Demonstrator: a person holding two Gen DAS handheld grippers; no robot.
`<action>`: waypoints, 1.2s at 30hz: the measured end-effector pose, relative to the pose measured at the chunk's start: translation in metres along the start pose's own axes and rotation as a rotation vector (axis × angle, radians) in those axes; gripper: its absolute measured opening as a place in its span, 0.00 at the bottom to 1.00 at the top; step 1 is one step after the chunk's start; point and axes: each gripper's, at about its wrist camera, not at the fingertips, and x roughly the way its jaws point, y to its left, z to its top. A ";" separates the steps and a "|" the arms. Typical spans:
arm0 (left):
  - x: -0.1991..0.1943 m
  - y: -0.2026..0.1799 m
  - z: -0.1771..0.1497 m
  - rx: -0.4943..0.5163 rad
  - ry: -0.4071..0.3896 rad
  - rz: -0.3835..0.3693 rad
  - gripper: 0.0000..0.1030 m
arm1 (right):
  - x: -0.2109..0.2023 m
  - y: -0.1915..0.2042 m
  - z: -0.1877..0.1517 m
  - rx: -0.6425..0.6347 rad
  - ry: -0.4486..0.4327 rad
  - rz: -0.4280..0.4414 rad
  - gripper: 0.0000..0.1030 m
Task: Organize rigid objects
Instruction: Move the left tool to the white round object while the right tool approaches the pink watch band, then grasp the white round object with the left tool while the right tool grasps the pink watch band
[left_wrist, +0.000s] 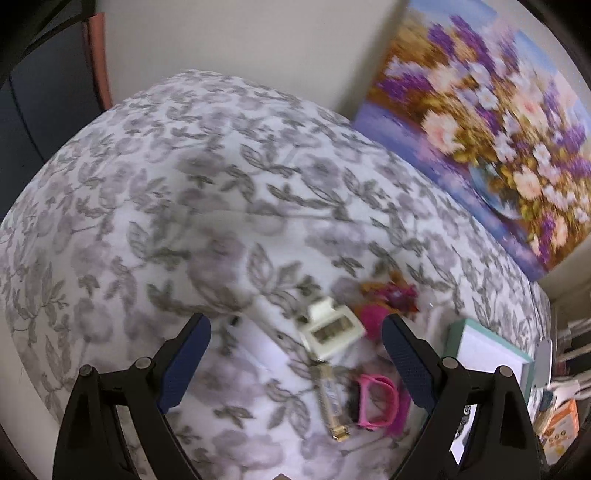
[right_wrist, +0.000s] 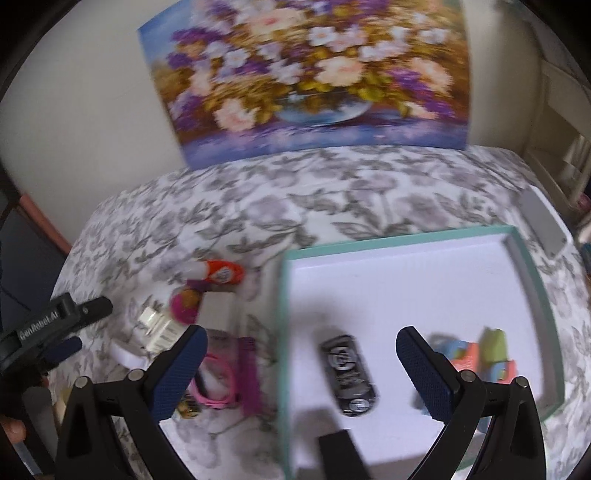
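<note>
My left gripper (left_wrist: 295, 321) hangs open over the floral cloth, nothing between its blue pads. Just ahead of it lie a white rectangular gadget (left_wrist: 328, 332), a gold tube (left_wrist: 332, 402), a pink loop (left_wrist: 376, 402) and a magenta item (left_wrist: 369, 321). My right gripper (right_wrist: 301, 332) is also open, above the left part of the teal-rimmed white tray (right_wrist: 406, 236). A black cylinder (right_wrist: 349, 373) lies inside the tray between the fingers, untouched. Colourful blocks (right_wrist: 484, 354) sit at the tray's right. Left of the tray are an orange-white bottle (right_wrist: 218, 273), a magenta comb (right_wrist: 247, 373) and a white box (right_wrist: 218, 312).
A flower painting (right_wrist: 303, 74) leans on the wall behind the table. A grey flat device (right_wrist: 543, 225) lies at the far right corner beside shelving. The left gripper (right_wrist: 79, 328) shows at the right view's left edge, with a hand (right_wrist: 11, 428) below it.
</note>
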 end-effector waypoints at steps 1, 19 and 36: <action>-0.002 0.007 0.002 -0.014 -0.007 0.009 0.91 | 0.004 0.009 0.000 -0.021 0.009 0.007 1.00; 0.044 0.047 0.001 -0.060 0.154 0.064 0.91 | 0.062 0.078 -0.026 -0.130 0.176 0.094 1.00; 0.064 0.026 -0.010 0.012 0.214 0.009 0.43 | 0.078 0.090 -0.040 -0.199 0.228 0.059 0.64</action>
